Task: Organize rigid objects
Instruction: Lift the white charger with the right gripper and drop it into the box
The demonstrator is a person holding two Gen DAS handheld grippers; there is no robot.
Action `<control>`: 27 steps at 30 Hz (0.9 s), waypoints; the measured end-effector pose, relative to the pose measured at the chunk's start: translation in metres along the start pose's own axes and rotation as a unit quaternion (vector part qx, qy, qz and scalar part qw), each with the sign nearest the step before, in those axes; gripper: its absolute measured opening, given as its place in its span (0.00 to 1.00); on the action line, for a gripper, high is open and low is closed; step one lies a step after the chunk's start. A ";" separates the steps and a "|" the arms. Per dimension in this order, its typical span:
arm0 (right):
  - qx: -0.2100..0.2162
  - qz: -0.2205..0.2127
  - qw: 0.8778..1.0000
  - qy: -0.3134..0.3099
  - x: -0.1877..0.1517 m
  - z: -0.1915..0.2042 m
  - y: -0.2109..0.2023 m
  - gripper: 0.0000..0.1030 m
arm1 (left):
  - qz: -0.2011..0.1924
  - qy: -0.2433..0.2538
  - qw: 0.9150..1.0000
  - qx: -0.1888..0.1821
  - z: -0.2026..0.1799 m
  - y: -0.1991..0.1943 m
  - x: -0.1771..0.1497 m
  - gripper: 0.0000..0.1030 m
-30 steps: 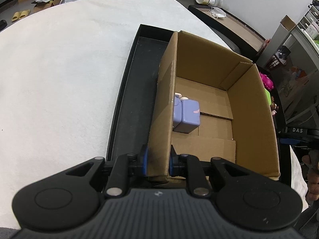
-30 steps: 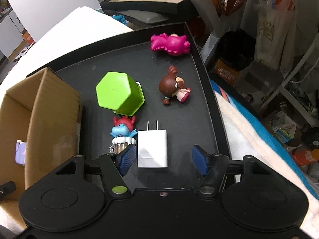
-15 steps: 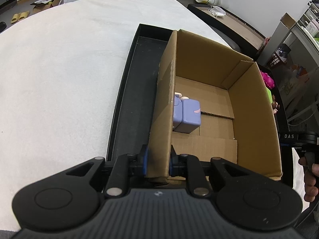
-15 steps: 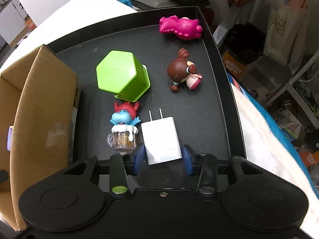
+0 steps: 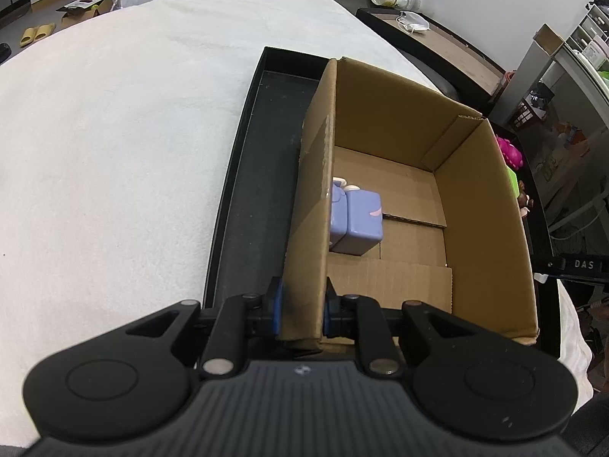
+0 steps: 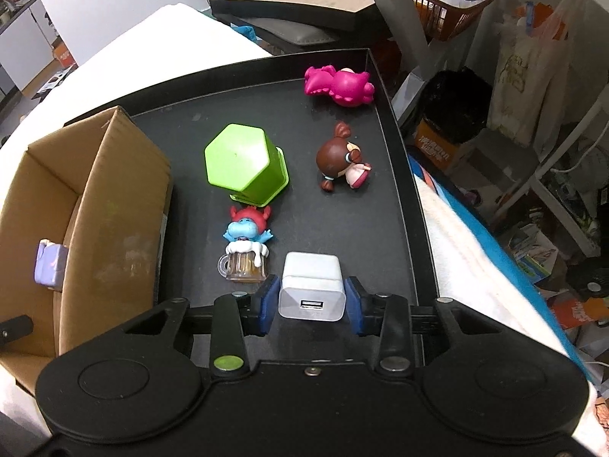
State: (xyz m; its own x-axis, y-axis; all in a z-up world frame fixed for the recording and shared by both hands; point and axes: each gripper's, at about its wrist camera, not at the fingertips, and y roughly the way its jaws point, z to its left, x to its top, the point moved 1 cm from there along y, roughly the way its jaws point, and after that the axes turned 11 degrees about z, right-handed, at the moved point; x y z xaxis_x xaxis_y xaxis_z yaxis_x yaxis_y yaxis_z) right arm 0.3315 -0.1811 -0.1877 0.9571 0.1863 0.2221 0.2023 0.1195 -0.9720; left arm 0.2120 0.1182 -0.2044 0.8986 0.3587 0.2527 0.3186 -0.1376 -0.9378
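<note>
We see open room inside the cardboard box (image 5: 479,205), bare but for a purple block (image 5: 357,224) against its left wall. On the black tray (image 6: 342,221), a beer-mug figure (image 6: 245,255) and green cup (image 6: 245,163) crowd the path toward the box.

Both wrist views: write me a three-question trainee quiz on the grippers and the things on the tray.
1. True or false: the left gripper is clamped on a wall of the cardboard box.
2. What does the right gripper hold?
3. Which toy lies nearest the black tray's far corner: A) pink toy, B) green hexagonal cup, C) blue figure with mug?

Key: 1 true; 2 the white charger; 3 A.
</note>
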 end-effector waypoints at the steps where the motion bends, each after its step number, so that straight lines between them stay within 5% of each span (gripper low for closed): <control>1: -0.003 -0.002 1.000 -0.002 0.000 0.001 -0.002 0.36 | 0.000 0.000 1.000 0.000 0.000 0.000 0.000 0.17; 27: -0.009 -0.052 0.997 -0.052 0.014 0.061 -0.058 0.35 | -0.010 -0.008 1.000 -0.011 0.005 -0.001 -0.003 0.18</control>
State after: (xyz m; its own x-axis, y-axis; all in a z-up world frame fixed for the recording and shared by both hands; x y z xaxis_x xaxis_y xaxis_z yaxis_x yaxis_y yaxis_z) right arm 0.3209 -0.1263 -0.1230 0.9043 0.2735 0.3279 0.3045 0.1253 -0.9442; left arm 0.2079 0.1219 -0.2054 0.8871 0.3760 0.2678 0.3437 -0.1508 -0.9269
